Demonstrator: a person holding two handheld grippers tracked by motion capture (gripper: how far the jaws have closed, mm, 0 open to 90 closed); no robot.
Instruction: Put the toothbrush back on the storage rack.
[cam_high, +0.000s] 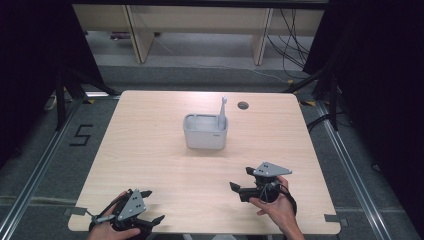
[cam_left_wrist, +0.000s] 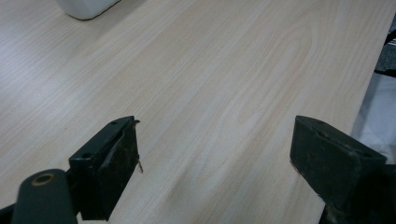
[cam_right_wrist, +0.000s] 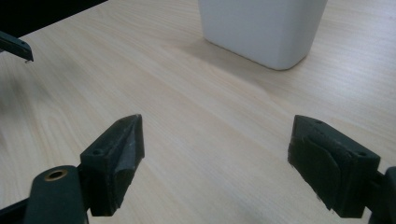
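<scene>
White bin (cam_high: 205, 136) on table (cam_high: 150, 150), toothbrush (cam_high: 222, 114) upright inside.

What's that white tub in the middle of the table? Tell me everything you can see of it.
The white tub is a small rectangular container with rounded corners, smooth and plastic-looking, open at the top. It stands upright near the middle of the wooden table. A pale toothbrush-like stick stands in its right end, poking above the rim. Neither gripper touches it.
</scene>
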